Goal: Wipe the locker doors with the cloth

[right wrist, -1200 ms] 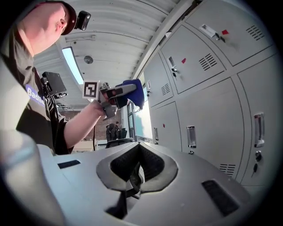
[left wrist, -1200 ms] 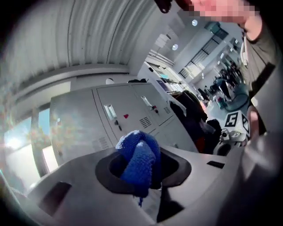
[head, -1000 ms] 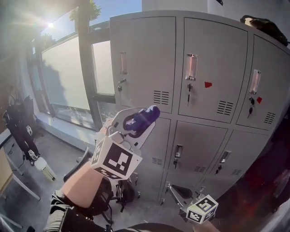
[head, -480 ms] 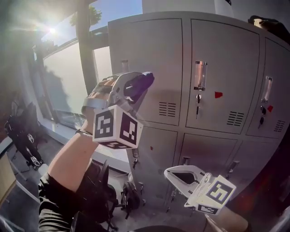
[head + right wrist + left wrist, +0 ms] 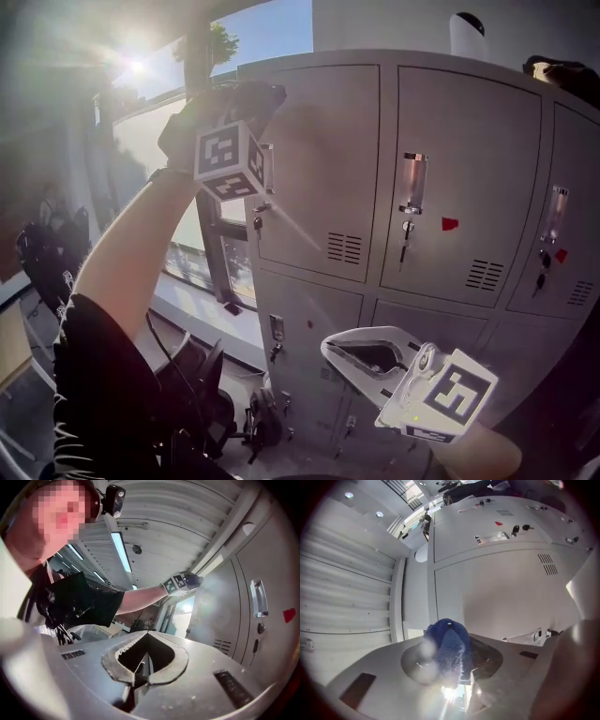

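Note:
My left gripper (image 5: 261,95) is held high against the top left corner of the grey upper-left locker door (image 5: 319,169). It is shut on a dark blue cloth (image 5: 447,637), which bulges out between the jaws in the left gripper view. The cloth (image 5: 267,92) seems to meet the door's top edge, but glare blurs the contact. From the right gripper view the cloth (image 5: 193,578) shows at the end of the outstretched arm. My right gripper (image 5: 330,345) hangs low in front of the lower lockers, jaws shut with nothing between them (image 5: 147,633).
The lockers form a bank of several doors with keys in the locks (image 5: 406,230) and red stickers (image 5: 450,223). A dark object (image 5: 562,70) lies on top at the right. A window (image 5: 178,187) with bright sun is left; a chair and bags (image 5: 56,262) stand below.
My left gripper has risen with the cloth from mid-door height to the top left corner of the upper-left door. The right gripper stays low and has shifted slightly.

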Available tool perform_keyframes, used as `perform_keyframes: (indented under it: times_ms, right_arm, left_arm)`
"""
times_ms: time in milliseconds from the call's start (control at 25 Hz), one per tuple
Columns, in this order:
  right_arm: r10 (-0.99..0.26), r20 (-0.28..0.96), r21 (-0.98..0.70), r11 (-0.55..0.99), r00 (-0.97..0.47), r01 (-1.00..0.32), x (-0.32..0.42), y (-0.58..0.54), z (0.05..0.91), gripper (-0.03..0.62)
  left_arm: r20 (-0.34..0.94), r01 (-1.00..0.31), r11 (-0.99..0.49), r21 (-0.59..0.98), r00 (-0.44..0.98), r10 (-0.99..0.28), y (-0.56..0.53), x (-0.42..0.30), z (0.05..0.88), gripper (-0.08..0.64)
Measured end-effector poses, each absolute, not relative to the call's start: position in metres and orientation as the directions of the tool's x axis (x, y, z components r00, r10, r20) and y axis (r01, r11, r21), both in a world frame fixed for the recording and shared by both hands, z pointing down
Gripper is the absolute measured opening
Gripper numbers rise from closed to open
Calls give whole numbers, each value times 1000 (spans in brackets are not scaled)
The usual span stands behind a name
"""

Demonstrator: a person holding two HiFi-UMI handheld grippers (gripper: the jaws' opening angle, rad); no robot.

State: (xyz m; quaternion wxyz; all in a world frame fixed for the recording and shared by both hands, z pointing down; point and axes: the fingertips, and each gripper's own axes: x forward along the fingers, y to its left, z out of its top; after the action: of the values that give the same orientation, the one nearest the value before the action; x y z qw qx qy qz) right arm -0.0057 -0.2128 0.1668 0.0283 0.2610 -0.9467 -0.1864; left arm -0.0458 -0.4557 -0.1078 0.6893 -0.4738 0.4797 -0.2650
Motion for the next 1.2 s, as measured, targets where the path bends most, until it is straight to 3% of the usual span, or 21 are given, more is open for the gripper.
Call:
perform_keyframes:
  times_ms: [720, 1200]
  right_arm:
    - [-464, -42, 402, 803, -885, -440, -26, -222, 113, 5]
    - [-475, -19, 316, 832, -880, -456, -18, -239, 144, 5]
  left_arm:
    - [-418, -82, 420, -904, 378, -826, -501, -43, -137, 124]
    - [-381, -166, 343, -924, 417, -825, -501, -39, -74, 124]
